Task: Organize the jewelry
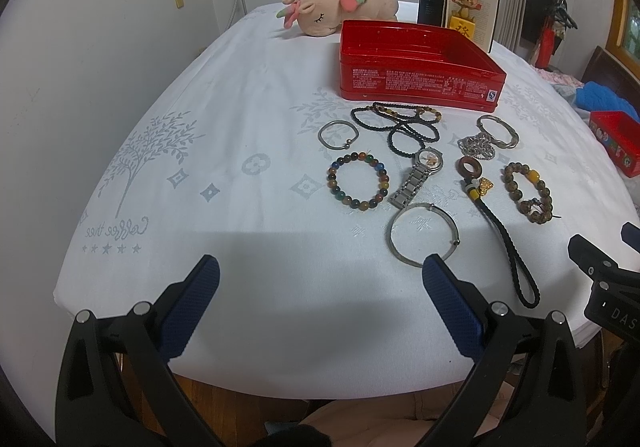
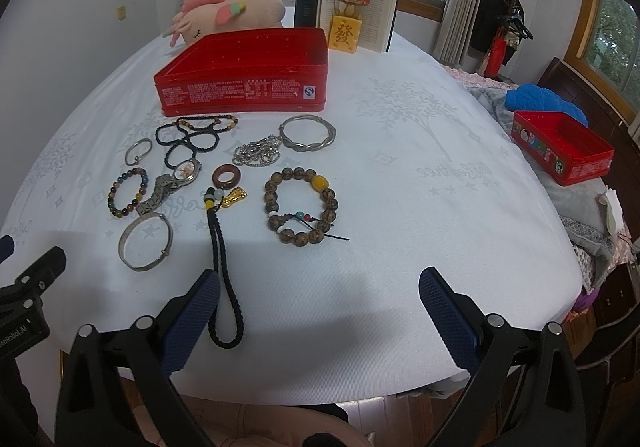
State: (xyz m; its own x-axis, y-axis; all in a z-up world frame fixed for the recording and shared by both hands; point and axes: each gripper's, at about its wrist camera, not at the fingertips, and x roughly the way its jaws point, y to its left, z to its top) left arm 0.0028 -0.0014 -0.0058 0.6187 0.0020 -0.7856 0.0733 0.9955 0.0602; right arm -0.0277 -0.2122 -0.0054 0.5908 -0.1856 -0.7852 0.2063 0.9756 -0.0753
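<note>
An open red tin (image 1: pixel 416 83) (image 2: pixel 244 95) stands on the white tablecloth. In front of it lie several pieces: black bead strands (image 1: pixel 404 123), a small silver bangle (image 1: pixel 338 134), a multicoloured bead bracelet (image 1: pixel 359 180), a watch (image 1: pixel 418 175), a large silver bangle (image 1: pixel 424 235) (image 2: pixel 146 243), a braided black cord charm (image 2: pixel 224 275), a brown bead bracelet (image 2: pixel 301 205), a chain (image 2: pixel 256 151) and a twisted silver bangle (image 2: pixel 308 133). My left gripper (image 1: pixel 320 279) is open and empty above the table's near edge. My right gripper (image 2: pixel 320 287) is open and empty, near the cord's loop.
A pink plush toy (image 1: pixel 340 5), an open book (image 2: pixel 352 13) and a yellow mouse figurine (image 2: pixel 346 29) stand behind the tin. A smaller red tin (image 2: pixel 560 151) sits at the right on bedding. The tablecloth (image 1: pixel 248 287) reaches the near edge.
</note>
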